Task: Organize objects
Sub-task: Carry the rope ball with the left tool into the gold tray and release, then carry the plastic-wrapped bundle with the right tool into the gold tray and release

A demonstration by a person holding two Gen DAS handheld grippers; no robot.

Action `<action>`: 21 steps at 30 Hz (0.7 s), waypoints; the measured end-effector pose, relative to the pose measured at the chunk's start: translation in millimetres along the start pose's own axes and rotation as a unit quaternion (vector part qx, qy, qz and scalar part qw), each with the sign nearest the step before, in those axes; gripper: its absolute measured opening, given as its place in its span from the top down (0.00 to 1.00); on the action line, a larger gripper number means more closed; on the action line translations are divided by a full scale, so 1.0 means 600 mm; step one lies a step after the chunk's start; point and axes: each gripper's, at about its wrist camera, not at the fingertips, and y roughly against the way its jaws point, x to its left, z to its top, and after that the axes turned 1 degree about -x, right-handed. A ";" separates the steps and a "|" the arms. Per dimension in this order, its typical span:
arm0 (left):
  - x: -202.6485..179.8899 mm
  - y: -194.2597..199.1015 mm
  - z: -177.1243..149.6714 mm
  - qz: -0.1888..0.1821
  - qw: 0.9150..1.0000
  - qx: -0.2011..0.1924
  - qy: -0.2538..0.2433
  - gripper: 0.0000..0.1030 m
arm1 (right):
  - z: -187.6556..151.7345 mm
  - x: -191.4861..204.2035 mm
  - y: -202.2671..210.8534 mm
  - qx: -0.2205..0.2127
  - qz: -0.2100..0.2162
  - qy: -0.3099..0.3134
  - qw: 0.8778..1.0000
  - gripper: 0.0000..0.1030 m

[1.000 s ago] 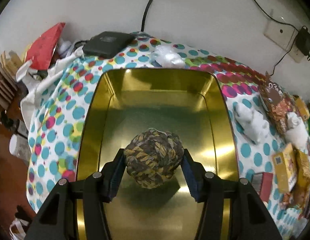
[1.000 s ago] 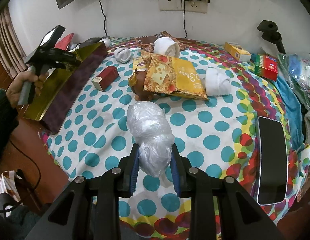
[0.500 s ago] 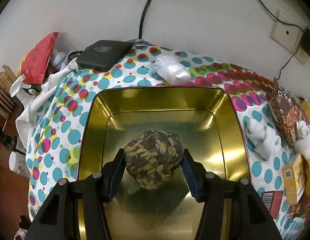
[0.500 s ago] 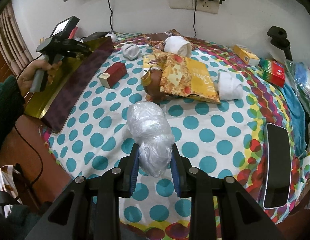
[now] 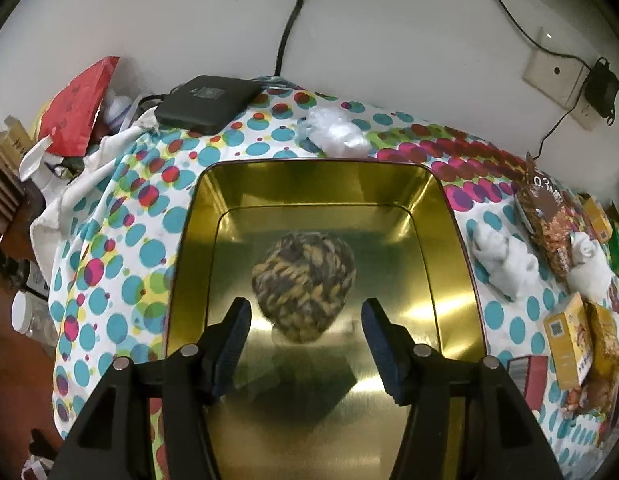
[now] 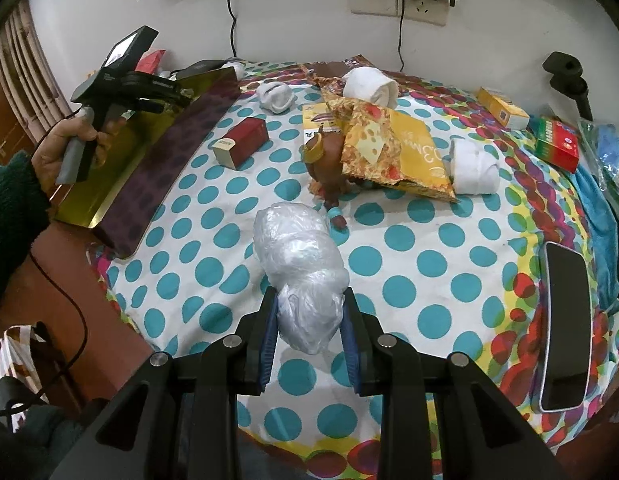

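A brown and yellow braided rope ball (image 5: 303, 286) rests on the floor of the gold tin box (image 5: 445, 248). My left gripper (image 5: 305, 320) hovers over it, jaws opening, and its pads stand clear of the ball on both sides. In the right wrist view, my right gripper (image 6: 308, 334) is shut on a crumpled clear plastic bag bundle (image 6: 297, 256) above the dotted cloth. The same tin box (image 6: 157, 160) sits at the table's left edge, with a hand holding the left gripper (image 6: 171, 92) over it.
On the dotted cloth lie a red box (image 6: 241, 146), a brown toy figure (image 6: 329, 164), snack packets (image 6: 393, 148), rolled white socks (image 6: 471, 166), a yellow box (image 6: 503, 108), a red and green box (image 6: 557, 148) and a phone (image 6: 565, 332). A black device (image 5: 207, 102) and another plastic bundle (image 5: 335, 136) lie beyond the tin.
My left gripper has let go of the rope ball, which now lies on the tin's floor, and the jaws have spread apart. The right gripper keeps its hold on the plastic bundle.
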 end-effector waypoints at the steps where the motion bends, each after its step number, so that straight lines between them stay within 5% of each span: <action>1: 0.002 0.011 -0.005 0.008 1.000 -0.005 0.003 0.43 | 0.000 0.002 0.001 -0.001 0.001 0.002 1.000 0.74; 5: -0.002 0.068 -0.037 0.031 0.999 -0.035 -0.011 0.43 | 0.008 0.015 0.002 -0.008 0.012 0.011 1.000 0.74; 12: -0.003 0.220 -0.186 0.055 0.991 -0.118 -0.001 0.42 | 0.045 0.061 -0.004 -0.023 0.044 0.038 0.998 0.74; 21: -0.001 0.310 -0.315 0.018 0.993 -0.119 0.017 0.42 | 0.138 0.188 -0.011 -0.052 0.097 0.113 0.988 0.74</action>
